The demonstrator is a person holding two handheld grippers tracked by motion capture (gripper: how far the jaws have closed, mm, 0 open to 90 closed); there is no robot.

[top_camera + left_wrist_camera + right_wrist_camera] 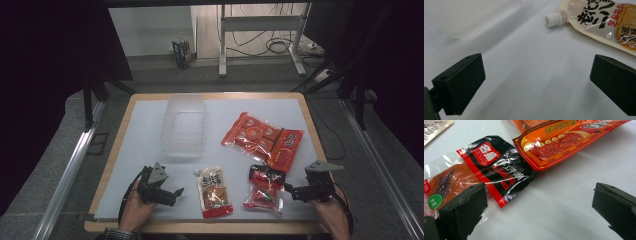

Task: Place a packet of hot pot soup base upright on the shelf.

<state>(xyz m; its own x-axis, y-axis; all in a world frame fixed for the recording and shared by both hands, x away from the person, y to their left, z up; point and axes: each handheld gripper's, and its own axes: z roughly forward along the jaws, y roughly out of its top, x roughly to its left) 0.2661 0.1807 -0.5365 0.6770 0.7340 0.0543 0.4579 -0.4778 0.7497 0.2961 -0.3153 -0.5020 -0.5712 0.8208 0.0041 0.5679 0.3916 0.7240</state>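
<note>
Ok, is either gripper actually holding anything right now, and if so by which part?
Nothing is held. The left gripper and the right gripper both stand open over bare table, with no packet between the jaws.

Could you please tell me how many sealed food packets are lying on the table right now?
3: the spouted pouch front centre, the black-and-red packet to its right, and the large orange packet behind, overlapping that one's top. None seems hidden.

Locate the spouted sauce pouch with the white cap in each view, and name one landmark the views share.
High view: spouted sauce pouch lies bottom centre, beside the left gripper.
Left gripper view: top right, white cap pointing left.
Right gripper view: a corner at top left.
Shared landmark: white table sheet.
</note>
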